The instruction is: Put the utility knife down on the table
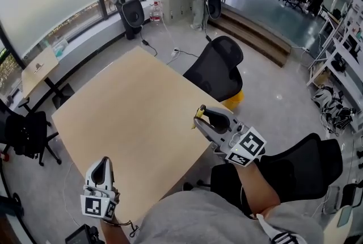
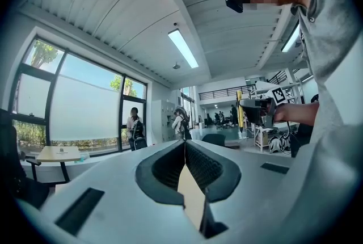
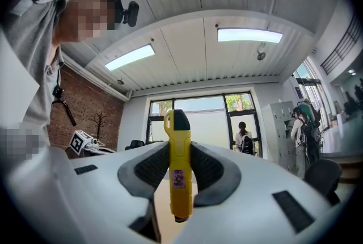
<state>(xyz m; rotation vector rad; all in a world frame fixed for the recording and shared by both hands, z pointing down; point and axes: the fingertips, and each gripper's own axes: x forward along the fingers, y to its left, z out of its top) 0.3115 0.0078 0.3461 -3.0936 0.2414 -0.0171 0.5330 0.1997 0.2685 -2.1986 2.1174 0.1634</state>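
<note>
The right gripper [image 1: 202,116] hangs at about 4 o'clock, over the table [image 1: 130,106] edge. Its 2 jaws are clamped on the yellow utility knife [image 3: 178,169] — gripped mid-body, black-capped end toward 12 o'clock in the right gripper view. At 7 o'clock the left gripper [image 1: 102,164] has its jaw tips pressed together, nothing between them.

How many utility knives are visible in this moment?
1. The yellow utility knife is gripped in the right claw, held near the table's right edge. The left claw is shut and empty. No other shows.
</note>
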